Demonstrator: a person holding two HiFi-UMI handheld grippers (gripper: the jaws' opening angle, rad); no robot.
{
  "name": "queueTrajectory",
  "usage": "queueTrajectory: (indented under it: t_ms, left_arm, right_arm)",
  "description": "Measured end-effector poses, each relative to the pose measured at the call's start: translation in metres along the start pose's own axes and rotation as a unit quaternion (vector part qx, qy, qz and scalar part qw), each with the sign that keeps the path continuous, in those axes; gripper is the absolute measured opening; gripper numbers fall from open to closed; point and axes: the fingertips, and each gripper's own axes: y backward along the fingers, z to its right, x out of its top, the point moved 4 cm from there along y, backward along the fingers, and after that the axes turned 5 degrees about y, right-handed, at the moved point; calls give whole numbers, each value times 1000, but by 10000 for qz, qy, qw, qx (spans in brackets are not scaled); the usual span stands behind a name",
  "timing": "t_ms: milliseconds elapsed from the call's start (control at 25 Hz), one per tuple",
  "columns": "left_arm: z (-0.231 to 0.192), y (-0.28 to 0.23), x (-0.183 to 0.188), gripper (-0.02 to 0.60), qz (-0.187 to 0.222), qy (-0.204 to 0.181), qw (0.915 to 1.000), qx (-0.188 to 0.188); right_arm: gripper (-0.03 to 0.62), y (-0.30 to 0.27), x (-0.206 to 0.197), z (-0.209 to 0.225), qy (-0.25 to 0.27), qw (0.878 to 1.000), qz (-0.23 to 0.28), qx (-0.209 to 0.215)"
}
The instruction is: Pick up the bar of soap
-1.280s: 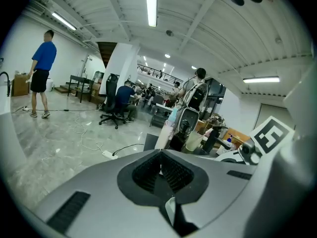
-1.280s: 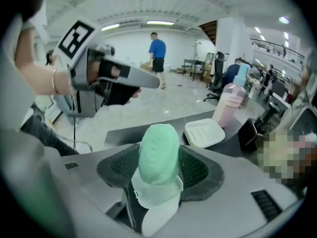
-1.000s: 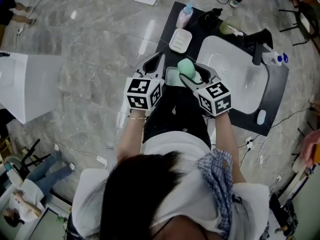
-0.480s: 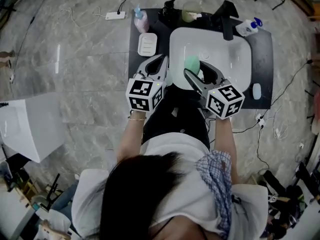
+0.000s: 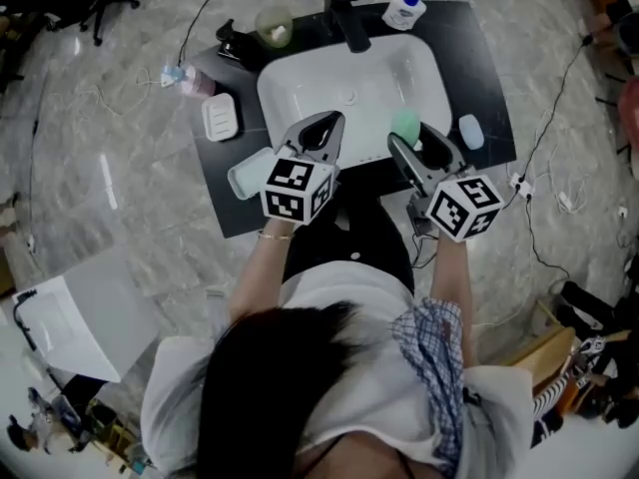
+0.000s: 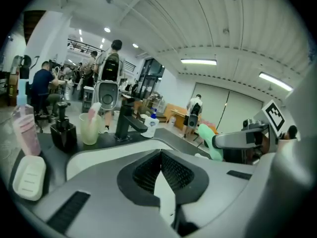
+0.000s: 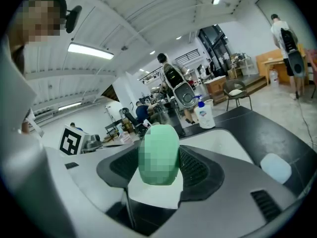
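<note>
Logging left first: the left gripper [image 5: 324, 126], pads closed together on nothing, hovers at the front rim of the white ceramic sink basin [image 5: 364, 78]. Over the last second both grippers swung from the white tray [image 5: 248, 176], now left of the basin, to that rim, so pickup looks done. The oval pale-green bar of soap [image 5: 404, 125] sits clamped between the right gripper [image 5: 411, 135] pads, above the basin's front right edge.

A black counter [image 5: 477, 53] stands on grey marble floor [image 5: 120, 188]; a white sink [image 5: 329, 93] is set into it, with black faucet [image 5: 344, 8]; on it rest a soap dish [image 5: 221, 118], pink bottle [image 5: 190, 80], cup [image 5: 274, 26], blue-capped bottle [image 5: 404, 8], a pale oval bar [image 5: 470, 132] and a white tray [image 5: 250, 173].
</note>
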Motion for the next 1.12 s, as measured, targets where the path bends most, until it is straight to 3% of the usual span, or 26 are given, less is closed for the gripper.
queueTrajectory:
  t_ms: [320,560,720,920,1120]
  left_arm:
    - [81,-59,-6,9,-389,-337,9956,-780]
    - [123,-89,-11,9,-606,-475,9910,-1098]
    - [140,-105,-23,9,-806,-465,9893,-1127]
    - [140,-111,-48,9,-1178,-322,9884,-901]
    - [130,-117,-47,9,-1196,-260,9902,-678]
  right_arm:
    - [261,72,-26,72,-439,9951,40,-883]
    - [261,101,-48,109,-616,9903,-162,-1235]
    - [261,108,-68,132,-705,9875,-457,-1334]
    - [261,97,-93,152,-781,9838,-939,-1314]
    - [261,73,-110,168,-736,9813,-1326,-1185]
